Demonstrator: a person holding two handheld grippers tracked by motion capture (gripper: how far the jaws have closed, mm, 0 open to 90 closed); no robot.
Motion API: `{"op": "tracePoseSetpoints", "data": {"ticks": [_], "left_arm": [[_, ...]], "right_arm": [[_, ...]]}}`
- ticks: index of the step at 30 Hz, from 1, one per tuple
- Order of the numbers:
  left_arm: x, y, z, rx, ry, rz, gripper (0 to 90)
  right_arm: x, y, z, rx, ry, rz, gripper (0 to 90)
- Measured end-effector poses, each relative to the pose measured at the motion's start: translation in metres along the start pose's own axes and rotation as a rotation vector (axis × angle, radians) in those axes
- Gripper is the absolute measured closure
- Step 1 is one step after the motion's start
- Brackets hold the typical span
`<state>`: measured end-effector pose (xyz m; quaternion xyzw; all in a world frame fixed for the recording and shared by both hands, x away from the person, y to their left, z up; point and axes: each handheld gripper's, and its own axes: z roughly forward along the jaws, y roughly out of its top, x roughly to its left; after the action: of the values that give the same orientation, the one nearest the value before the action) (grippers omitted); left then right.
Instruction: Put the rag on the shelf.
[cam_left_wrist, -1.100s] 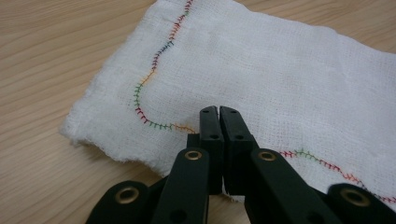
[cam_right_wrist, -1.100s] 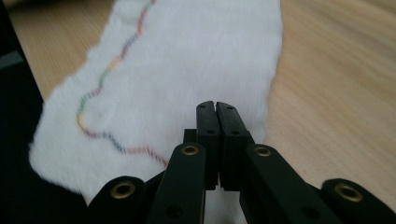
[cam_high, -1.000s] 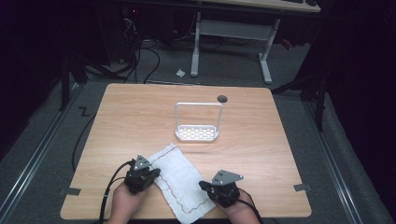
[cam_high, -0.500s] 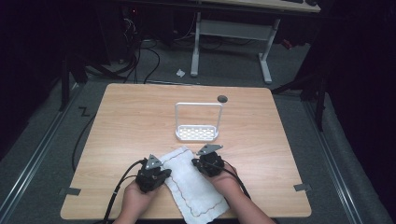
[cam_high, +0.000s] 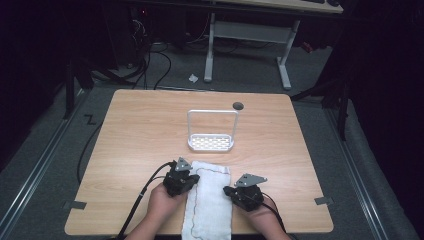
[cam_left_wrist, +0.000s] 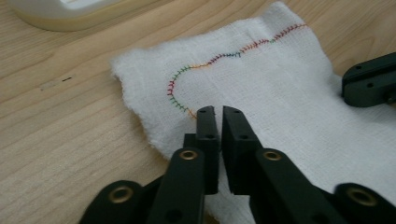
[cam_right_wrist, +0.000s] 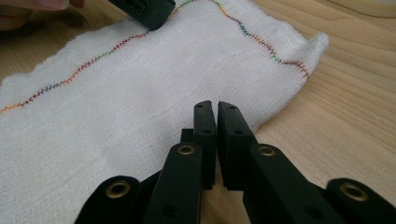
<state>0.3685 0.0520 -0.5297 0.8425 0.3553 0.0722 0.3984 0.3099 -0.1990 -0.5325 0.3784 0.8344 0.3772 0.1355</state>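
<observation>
White cloth (cam_high: 210, 205) with a wavy line of coloured stitching, folded into a long strip. Lies flat at the near edge of the worktop (cam_high: 140, 130), its near end running over that edge, its far end just short of a white wire rack (cam_high: 211, 142) standing mid-worktop.

Left hand-held gripper (cam_high: 194, 178) at the cloth's left edge, near the far end, tips over the stitched border. Jaws at a narrow slit, just been opening; nothing pinched between them, cloth lying beneath.

Right hand-held gripper (cam_high: 228, 190) at the cloth's right edge, a little nearer the person than the left one, tips pointing in over the fabric. Jaws likewise a narrow slit, just been opening, nothing caught between the pads.

Seen from the right gripper view: cloth spread smooth, one corner rolled up slightly at the far right, the other gripper's black jaw resting at the opposite stitched edge.
</observation>
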Motion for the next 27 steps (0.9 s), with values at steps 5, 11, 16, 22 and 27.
{"op": "tracePoseSetpoints", "data": {"ticks": [5, 11, 16, 22, 27], "left_arm": [[0.014, 0.002, -0.015, -0.067, 0.049, -0.043, 64.0], [0.037, 0.007, -0.010, -0.098, 0.059, -0.109, 47.1], [0.026, 0.022, 0.013, -0.066, 0.105, -0.024, 43.8], [0.022, 0.025, 0.025, -0.030, 0.124, -0.019, 56.3], [0.022, 0.017, 0.025, -0.076, 0.055, -0.044, 77.7]], "right_arm": [[-0.004, 0.001, -0.008, -0.062, 0.001, 0.012, 71.9], [-0.016, -0.001, -0.013, -0.089, -0.027, 0.058, 68.3], [-0.017, -0.003, -0.009, -0.075, -0.021, 0.065, 66.3], [-0.019, -0.004, -0.010, -0.084, -0.019, 0.079, 63.9], [-0.021, -0.005, -0.007, -0.082, -0.016, 0.093, 61.5]]}}
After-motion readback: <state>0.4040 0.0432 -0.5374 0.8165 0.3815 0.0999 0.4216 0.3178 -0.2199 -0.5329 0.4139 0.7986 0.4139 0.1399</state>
